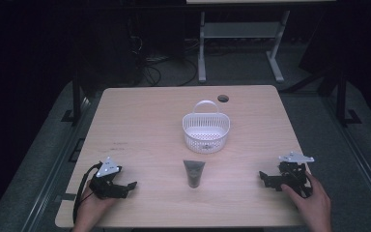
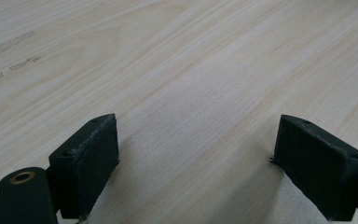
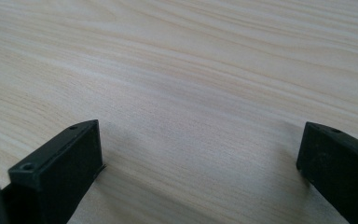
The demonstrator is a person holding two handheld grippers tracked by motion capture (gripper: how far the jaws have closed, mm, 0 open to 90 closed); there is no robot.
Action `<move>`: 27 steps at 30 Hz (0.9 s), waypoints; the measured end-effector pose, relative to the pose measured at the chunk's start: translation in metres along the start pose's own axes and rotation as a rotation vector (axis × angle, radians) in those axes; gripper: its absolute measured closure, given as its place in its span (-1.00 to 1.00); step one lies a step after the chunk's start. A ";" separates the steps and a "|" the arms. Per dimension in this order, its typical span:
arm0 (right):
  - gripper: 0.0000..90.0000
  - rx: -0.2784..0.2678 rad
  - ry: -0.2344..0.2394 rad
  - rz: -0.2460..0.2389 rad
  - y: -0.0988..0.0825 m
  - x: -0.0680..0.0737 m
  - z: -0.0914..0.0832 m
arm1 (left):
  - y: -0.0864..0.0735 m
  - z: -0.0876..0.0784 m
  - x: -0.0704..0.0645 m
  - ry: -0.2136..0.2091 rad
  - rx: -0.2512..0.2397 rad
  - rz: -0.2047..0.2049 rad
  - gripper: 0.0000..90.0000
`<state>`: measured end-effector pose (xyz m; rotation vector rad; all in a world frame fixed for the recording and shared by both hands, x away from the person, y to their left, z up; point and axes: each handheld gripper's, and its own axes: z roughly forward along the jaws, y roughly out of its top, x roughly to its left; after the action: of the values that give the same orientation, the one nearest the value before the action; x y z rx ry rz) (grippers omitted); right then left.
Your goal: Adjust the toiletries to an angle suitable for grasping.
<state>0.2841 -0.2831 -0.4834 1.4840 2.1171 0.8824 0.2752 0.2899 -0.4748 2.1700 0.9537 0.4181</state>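
Start position: left tongs (image 1: 131, 184) and right tongs (image 1: 261, 175) both open, empty, resting on counter (image 1: 145, 125). Dark tube (image 1: 193, 173) between them, near white basket (image 1: 206, 130). Next likely: reach tube, grip.

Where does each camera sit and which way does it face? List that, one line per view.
High view: above the near edge, facing forward and down on the light wooden table, white plastic basket, dark tube; both hands, left tool, right tool.
Left gripper view: on the left tool, low over the wood.
Right gripper view: likewise, right tool.
Shared: open jaws over bare wood.
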 end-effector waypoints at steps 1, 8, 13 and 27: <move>-1.00 0.000 0.000 0.000 0.000 0.000 0.000 | 0.000 0.000 0.000 0.000 0.000 0.000 -0.72; -1.00 0.000 0.000 0.000 0.000 0.000 0.000 | 0.000 0.000 0.000 0.000 0.000 0.000 -0.72; -1.00 0.000 0.000 0.000 0.000 0.000 0.000 | 0.000 -0.001 0.000 -0.003 -0.006 -0.016 -0.68; -1.00 0.000 0.000 0.000 0.000 0.000 0.000 | 0.010 -0.009 -0.006 -0.050 -0.004 -0.018 -0.11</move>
<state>0.2841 -0.2831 -0.4834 1.4840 2.1170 0.8825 0.2716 0.2852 -0.4616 2.1562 0.9438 0.3550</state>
